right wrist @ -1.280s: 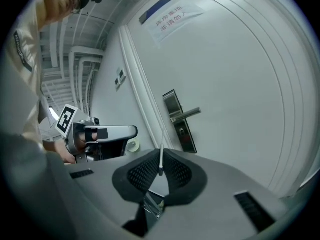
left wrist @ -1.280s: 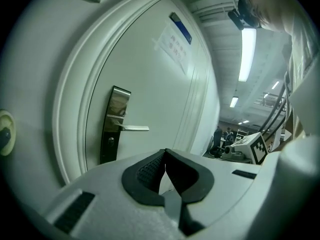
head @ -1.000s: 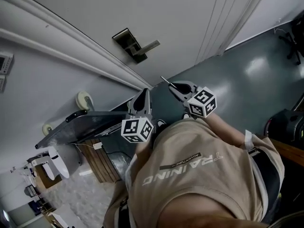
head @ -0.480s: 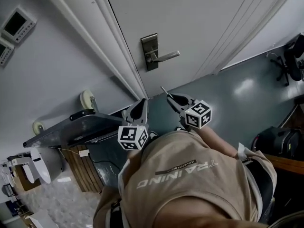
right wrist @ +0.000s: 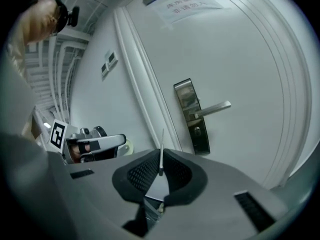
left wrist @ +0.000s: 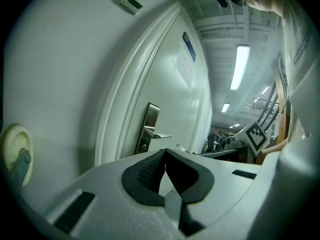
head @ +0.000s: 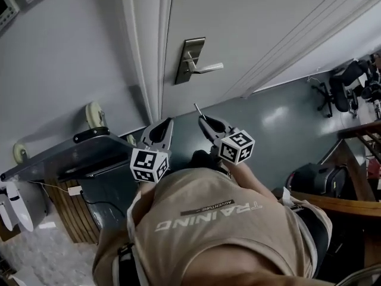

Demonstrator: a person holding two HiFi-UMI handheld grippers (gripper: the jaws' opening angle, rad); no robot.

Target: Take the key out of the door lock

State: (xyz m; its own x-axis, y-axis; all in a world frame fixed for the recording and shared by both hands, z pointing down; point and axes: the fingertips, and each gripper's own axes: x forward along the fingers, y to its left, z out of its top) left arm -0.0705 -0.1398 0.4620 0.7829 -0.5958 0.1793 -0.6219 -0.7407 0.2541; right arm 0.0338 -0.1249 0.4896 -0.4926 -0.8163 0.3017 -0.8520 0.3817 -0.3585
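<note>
Glossy grey floor (head: 280,118), black bag (head: 308,177), office chair (head: 335,92) standing

The lock plate (head: 189,61) and lever (head: 206,68) look like brushed metal on a smooth, matt door (head: 256,22). The floor (head: 280,121) is glossy. The thin key (right wrist: 161,151) seems bare metal; the 2 ribbed black pads (right wrist: 141,174) look rubbery.

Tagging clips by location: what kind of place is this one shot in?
Probably an office building interior: a white door with a lever-handle lock plate, ceiling strip lights, and an office chair on the grey floor.
</note>
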